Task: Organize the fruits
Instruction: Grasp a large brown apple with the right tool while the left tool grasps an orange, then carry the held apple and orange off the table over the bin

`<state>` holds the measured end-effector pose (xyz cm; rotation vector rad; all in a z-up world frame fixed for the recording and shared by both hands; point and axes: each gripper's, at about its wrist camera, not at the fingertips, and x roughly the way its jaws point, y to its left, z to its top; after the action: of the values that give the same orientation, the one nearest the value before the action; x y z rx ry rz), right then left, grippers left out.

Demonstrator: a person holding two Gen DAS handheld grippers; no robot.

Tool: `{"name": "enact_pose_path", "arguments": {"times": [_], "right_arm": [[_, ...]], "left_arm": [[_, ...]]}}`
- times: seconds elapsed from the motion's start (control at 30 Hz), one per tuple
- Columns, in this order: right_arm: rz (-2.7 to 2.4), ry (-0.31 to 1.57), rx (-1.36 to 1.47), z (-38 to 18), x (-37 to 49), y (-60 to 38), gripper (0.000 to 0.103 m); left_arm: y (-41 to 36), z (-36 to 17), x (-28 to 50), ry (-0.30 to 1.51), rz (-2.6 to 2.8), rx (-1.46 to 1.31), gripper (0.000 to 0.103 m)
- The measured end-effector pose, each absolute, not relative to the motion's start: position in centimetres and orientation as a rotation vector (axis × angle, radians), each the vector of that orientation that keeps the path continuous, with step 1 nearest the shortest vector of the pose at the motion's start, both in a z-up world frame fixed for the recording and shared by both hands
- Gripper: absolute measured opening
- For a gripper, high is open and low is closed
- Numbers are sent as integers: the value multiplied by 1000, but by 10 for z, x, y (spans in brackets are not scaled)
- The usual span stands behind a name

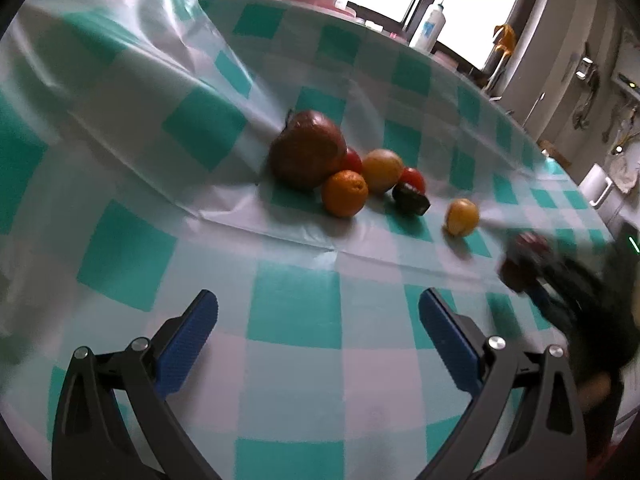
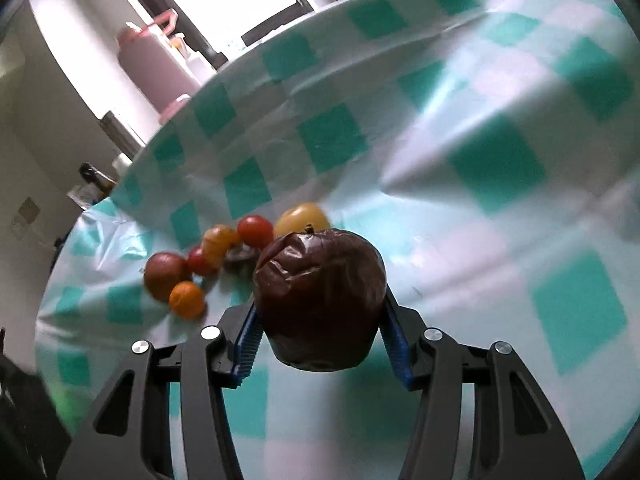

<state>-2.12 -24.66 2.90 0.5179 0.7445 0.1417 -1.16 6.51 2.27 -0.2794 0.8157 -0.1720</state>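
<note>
The right gripper's fingers (image 2: 246,344) are clamping a wrinkled dark fruit (image 2: 320,300) between them, carrying it; the left gripper (image 1: 318,320) is gaping empty. Next, likely setting it beside the fruit pile (image 2: 208,264) ahead-left.

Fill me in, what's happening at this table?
A person is sorting fruit with two handheld claws. The right claw is clamped on a wrinkled dark red fruit. The left claw is open and empty above the checked tablecloth. The remaining fruit sits clustered on the cloth: a large brown one, an orange and small tomatoes.
</note>
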Motion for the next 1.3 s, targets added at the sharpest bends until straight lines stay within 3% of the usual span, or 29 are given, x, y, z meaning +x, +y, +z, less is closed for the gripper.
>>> {"name": "enact_pose_path", "arguments": {"times": [0.1,0.17,0.23,0.5,0.53,0.57,0.93,1.3], "right_arm": [[156,685,562,31,-43,-259,53],[179,631,574,35,-50,-260,53],[194,605,553,38,-54,-257,53],[222,592,560,42,-58,-258,53],[223,594,561,41,-57,-258,53],[223,595,561,40,-55,-257,53],[219,589,573,38,-55,-259,53],[246,609,655,36,-83,-266,53]], "left_arm": [[44,21,18,854,-130,-234,100],[30,19,35,860,-96,-185,95],[16,18,55,861,-63,-136,84],[-3,10,110,901,97,-96,56],[-3,11,109,896,92,-100,42],[-2,11,106,888,52,-122,38],[50,30,3,716,-96,-272,38],[56,48,-56,597,-123,-229,38]]}}
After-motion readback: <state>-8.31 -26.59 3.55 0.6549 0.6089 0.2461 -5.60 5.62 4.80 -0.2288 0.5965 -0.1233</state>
